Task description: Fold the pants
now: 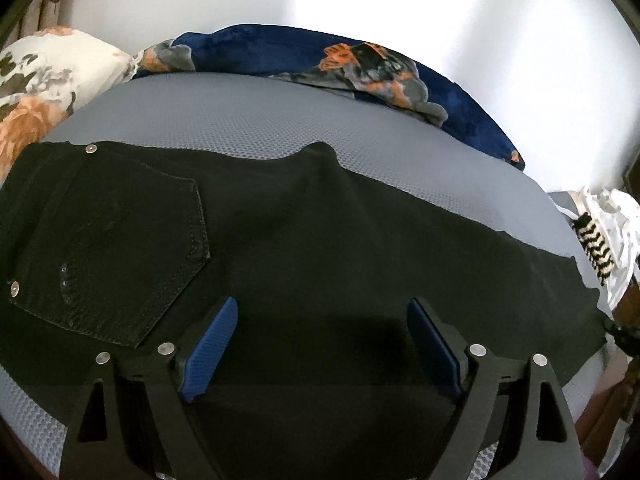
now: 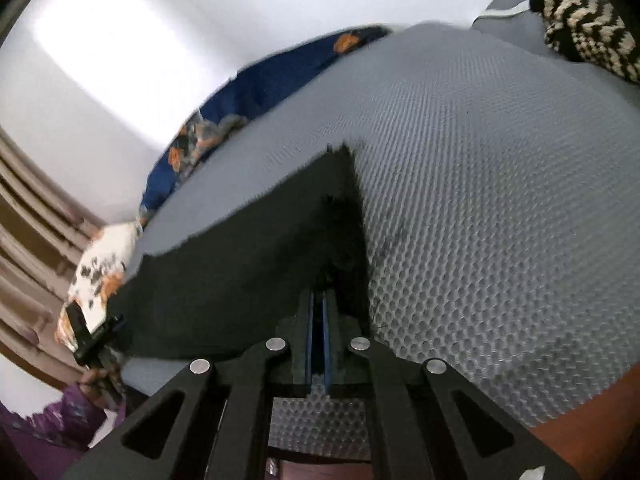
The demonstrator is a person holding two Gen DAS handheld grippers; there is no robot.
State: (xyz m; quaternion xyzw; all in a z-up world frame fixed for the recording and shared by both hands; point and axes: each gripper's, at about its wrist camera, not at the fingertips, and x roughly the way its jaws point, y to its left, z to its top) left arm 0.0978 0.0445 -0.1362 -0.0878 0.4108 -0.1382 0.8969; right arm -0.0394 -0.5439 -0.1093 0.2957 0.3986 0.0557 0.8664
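- Over the near edge of the bed, the left claw (image 1: pixel 320 344) hangs with its blue-padded fingers (image 1: pixel 210 350) spread wide, gripping nothing; both tips sit just above the black cloth, and whether they touch it I cannot tell.
- At the hem end, the right claw (image 2: pixel 318 312) has its jaws drawn narrow, the two blue pads almost together, pinching the near corner of the pants (image 2: pixel 256 256) where the dark cloth meets the bed.
- The right claw's view is tilted, so the bed slopes up toward the far right of it.
- The pants (image 1: pixel 304 232) lie flat and lengthwise across the grey honeycomb-textured bed cover (image 1: pixel 248 120), waist at the left, leg hem at the right.
- A back pocket (image 1: pixel 116 248) with stitched edges faces up at the left, a silver rivet (image 1: pixel 91 149) at its far corner and another at its near left corner.
- No readable brand, label or writing shows on the pants or on either claw.
- Beyond the pants, along the far side of the bed, lies a dark blue blanket (image 1: pixel 280 52) with orange and grey patterns.
- A floral pillow (image 1: pixel 44 80) sits at the far left.
- A black-and-cream zigzag knit (image 1: pixel 596 248) lies at the right end of the bed, beside white cloth.
- A purple sleeve (image 2: pixel 60 420) shows at the near left of the right claw's view.
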